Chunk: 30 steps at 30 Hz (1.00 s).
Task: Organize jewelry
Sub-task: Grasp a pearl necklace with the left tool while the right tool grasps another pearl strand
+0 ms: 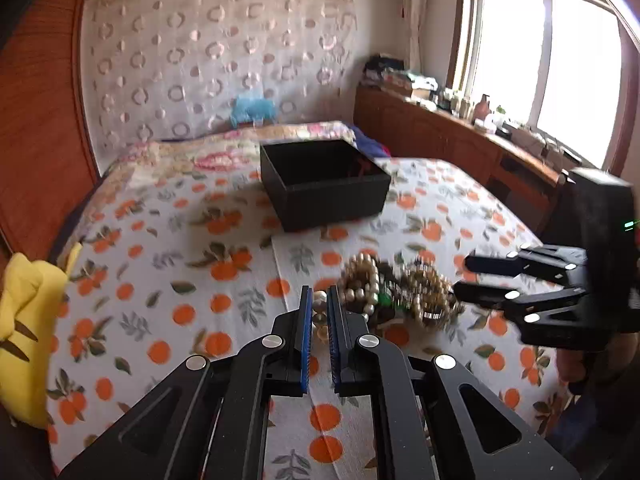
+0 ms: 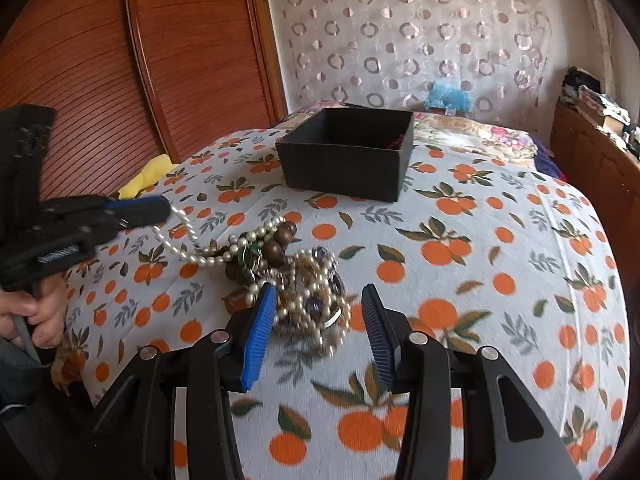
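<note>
A: Left gripper (image 2: 166, 210) pinched on white pearl strand (image 2: 188, 240); strand runs rightward into the tangled bead-and-pearl heap (image 2: 304, 280) on the orange-print bedspread (image 2: 480, 240).

B: Right gripper (image 2: 318, 312) half-open astride the heap, apparently untouching. Open black cardboard box (image 2: 348, 152) lies beyond.

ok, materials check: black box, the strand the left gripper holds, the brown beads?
Black box: looks like matte cardboard; thin straight walls, no sheen.
Pearl strand, pinched by the left gripper: glossy cream beads, pearl or imitation; cannot tell which.
Brown beads: likely wood, dull brown with a soft highlight, though they could be plastic.
</note>
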### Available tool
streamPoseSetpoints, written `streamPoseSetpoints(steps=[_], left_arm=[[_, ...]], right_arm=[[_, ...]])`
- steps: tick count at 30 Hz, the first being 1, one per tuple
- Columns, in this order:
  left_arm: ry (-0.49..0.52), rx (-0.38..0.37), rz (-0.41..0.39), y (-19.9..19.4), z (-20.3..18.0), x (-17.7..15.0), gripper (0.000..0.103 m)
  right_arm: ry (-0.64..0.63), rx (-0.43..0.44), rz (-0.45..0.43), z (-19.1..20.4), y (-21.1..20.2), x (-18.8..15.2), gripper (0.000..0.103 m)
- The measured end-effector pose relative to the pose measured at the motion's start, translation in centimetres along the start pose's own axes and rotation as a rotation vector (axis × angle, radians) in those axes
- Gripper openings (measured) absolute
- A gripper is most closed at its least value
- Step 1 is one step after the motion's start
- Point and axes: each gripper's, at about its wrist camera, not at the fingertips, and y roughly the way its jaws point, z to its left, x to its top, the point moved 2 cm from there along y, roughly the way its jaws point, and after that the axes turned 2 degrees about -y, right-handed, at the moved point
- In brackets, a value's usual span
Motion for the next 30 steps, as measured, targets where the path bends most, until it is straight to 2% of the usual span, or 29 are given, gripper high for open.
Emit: streamPoseSetpoints(steps=[7, 10, 12, 15, 19, 20, 26, 30], left_arm=[[0.021, 0.000, -0.037, -0.6, 0.3, 2.4, 0.006], [0.037, 0.000, -0.059, -0.9, 0.1, 3.5, 0.006], [0.047, 0.002, -0.070, -1.0, -0.1, 4.1, 0.006], [0.060, 0.006, -0.083, -1.1, -0.3, 5.0, 0.006], [0.067, 0.007, -0.102, -1.6, -0.4, 6.0, 0.006], [0.068, 0.008, -0.107, -1.7, -0.4, 6.2, 0.006], [0.075, 0.015, -0.135, -2.6, -0.3, 7.5, 0.006], [0.079, 0.012, -0.140, -2.7, -0.5, 7.5, 0.006]], right_arm=[[0.012, 0.038, 0.050, -0.1, 2.2, 1.5, 0.037], [0.025, 0.061, 0.065, -0.4, 2.7, 1.8, 0.026], [0.026, 0.064, 0.069, -0.4, 2.7, 1.8, 0.013], [0.016, 0.069, 0.067, -0.4, 2.3, 2.0, 0.005], [0.009, 0.067, 0.047, -0.6, 1.7, 2.4, 0.004], [0.009, 0.066, 0.041, -0.7, 1.5, 2.5, 0.000], [-0.003, 0.060, 0.001, -0.5, 0.3, 3.5, 0.000], [-0.013, 0.039, 0.013, -0.5, 0.5, 3.3, 0.001]])
